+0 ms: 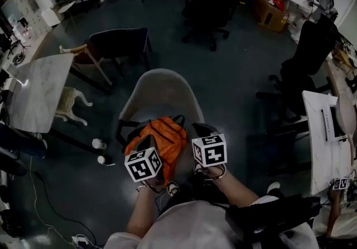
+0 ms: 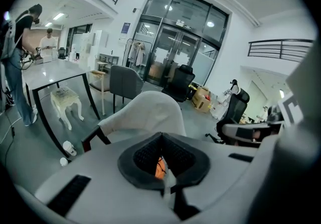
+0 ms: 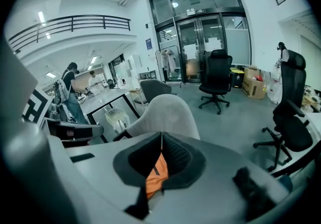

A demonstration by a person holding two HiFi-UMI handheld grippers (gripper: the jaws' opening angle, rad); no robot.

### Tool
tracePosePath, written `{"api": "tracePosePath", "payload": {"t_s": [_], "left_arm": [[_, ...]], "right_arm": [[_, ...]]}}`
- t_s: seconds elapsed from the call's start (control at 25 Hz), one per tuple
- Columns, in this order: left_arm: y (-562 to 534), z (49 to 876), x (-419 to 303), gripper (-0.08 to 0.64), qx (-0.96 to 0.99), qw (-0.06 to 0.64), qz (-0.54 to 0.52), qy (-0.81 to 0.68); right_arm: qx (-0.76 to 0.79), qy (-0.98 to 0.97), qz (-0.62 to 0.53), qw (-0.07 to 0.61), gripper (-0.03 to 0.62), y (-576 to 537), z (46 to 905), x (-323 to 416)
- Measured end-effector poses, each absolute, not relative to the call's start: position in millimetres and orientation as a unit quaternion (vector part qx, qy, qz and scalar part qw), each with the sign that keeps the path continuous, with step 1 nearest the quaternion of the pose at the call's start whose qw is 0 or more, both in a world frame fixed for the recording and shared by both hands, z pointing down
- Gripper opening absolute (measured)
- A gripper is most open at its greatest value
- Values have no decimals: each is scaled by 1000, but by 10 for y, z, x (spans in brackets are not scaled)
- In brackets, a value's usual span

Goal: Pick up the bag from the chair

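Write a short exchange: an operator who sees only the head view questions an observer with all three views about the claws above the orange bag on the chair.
Operator: The marker cubes hide the tips above the bag. Is the left claw open?
Observer: No, it is shut, its jaws meeting at the tips.
Operator: And the right claw?
Observer: Shut as well, tips together.

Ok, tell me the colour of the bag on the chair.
The bag is orange; head view shows it best.
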State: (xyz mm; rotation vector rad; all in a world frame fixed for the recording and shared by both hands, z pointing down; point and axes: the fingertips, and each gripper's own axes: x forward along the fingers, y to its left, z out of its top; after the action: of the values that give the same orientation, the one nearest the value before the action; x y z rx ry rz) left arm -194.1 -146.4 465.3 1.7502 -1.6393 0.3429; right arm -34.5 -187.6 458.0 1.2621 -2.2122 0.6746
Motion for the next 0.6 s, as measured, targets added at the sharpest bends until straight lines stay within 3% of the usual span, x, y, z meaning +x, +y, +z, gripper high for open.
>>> {"api": "tracePosePath", "payload": {"t_s": [0.6], "left_arm": [[-1725,5564,-1630,14,650,405,198,-612]], "right_arm": [[481,-777,322,250,34,-2248,5384,160]]}}
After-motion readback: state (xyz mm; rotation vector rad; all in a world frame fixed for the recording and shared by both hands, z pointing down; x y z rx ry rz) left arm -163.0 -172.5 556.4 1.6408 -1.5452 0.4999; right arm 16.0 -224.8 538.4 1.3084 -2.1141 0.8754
